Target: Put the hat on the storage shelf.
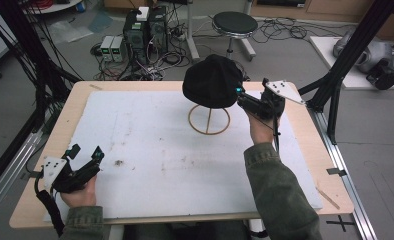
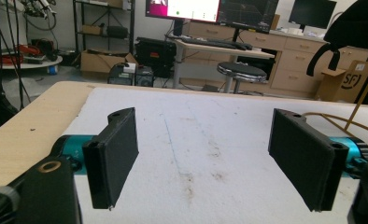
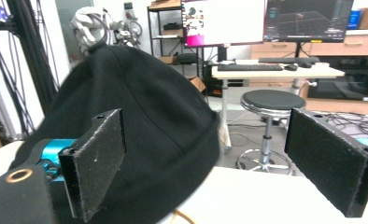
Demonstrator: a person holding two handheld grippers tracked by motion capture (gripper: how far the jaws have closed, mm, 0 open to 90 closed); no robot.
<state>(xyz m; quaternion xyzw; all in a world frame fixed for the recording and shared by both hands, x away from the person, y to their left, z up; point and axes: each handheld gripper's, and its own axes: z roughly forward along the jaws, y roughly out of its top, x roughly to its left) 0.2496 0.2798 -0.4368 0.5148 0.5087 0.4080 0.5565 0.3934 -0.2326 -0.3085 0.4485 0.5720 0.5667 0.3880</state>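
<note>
A black knit hat (image 1: 211, 80) sits on a thin wooden stand whose ring base (image 1: 209, 120) rests on the white sheet (image 1: 150, 150) at the table's far middle. My right gripper (image 1: 240, 97) is held at the hat's right edge, open, with nothing between its jaws. In the right gripper view the hat (image 3: 140, 112) bulges just beyond the left jaw of the right gripper (image 3: 215, 158). My left gripper (image 1: 86, 152) rests open at the near left of the table, far from the hat. The left gripper (image 2: 210, 158) looks over bare sheet, with the hat (image 2: 355, 23) at upper right.
A wooden table (image 1: 40, 150) carries the stained white sheet. Black frame posts (image 1: 335, 75) rise at the right edge and cables hang at the left. A round stool (image 1: 234, 24) and computer boxes (image 1: 145, 30) stand on the floor beyond the far edge.
</note>
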